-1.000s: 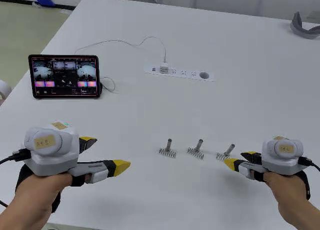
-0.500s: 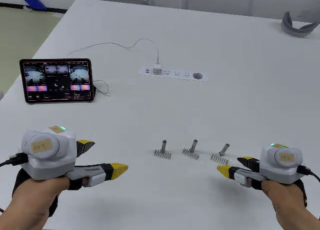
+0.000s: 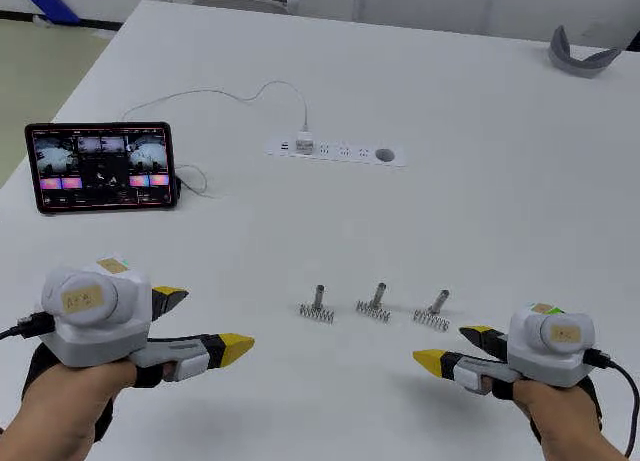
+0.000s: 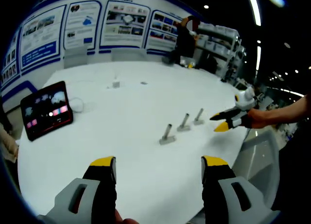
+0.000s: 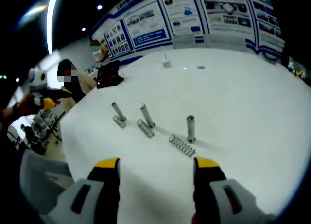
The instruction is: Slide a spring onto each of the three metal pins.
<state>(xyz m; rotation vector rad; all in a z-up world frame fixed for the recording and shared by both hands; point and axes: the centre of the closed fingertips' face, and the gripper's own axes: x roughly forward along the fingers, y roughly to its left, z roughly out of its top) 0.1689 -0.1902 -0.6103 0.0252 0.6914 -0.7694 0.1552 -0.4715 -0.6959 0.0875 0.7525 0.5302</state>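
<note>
While both tools hover low over the near edge of the table [image 3: 450,181], neither holds anything: the left gripper [image 3: 205,323] has its jaws spread wide, and the right gripper [image 3: 452,347] is likewise parted and empty. The right one sits closest to the work, its tips aimed toward the nearest spring [image 3: 431,321] — likely so it can take that one first. Just beyond the grippers, the three springs [image 3: 373,312] lie flat in a row, each right beside the foot of its own pin, seemingly paired off so that each has a short trip. The three pins [image 3: 379,294] stand on end, bare and apart from one another; no spring is threaded yet, so the task looks to be at its start. Farther back lie a power strip [image 3: 330,151] and, to the left, a lit tablet [image 3: 100,166] — both well clear of the work.
</note>
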